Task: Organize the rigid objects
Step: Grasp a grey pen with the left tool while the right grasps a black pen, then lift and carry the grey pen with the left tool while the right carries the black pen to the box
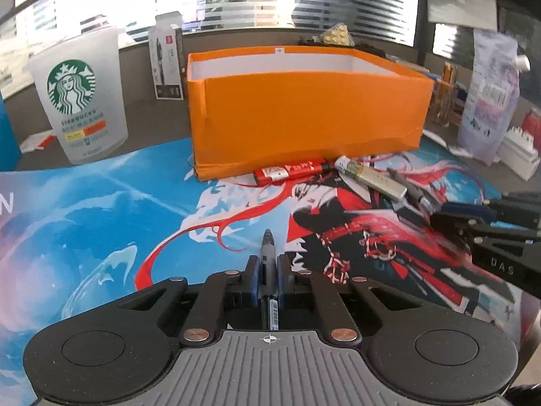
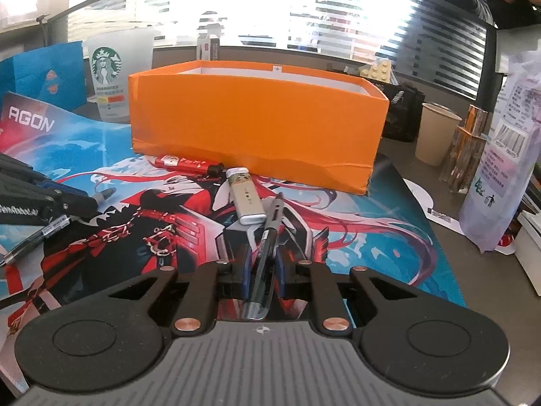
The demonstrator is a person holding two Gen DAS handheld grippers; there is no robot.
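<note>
Left tool (image 1: 267, 267) tilted down, clamping pen (image 1: 268, 248)

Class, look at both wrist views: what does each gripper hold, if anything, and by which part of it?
Left gripper: shut on a grey pen, along its barrel behind the tip. Right gripper: shut on a dark pen, around mid-barrel.

A frosted Starbucks cup (image 1: 78, 101) stands on the grey desk (image 1: 155, 118) at the far edge of a printed desk mat (image 1: 101, 220), with a blue paper bag (image 2: 50, 74) just beside it. Right of the mat stand a pale printed pouch (image 2: 503, 155) and a beige paper cup (image 2: 436, 132).
</note>
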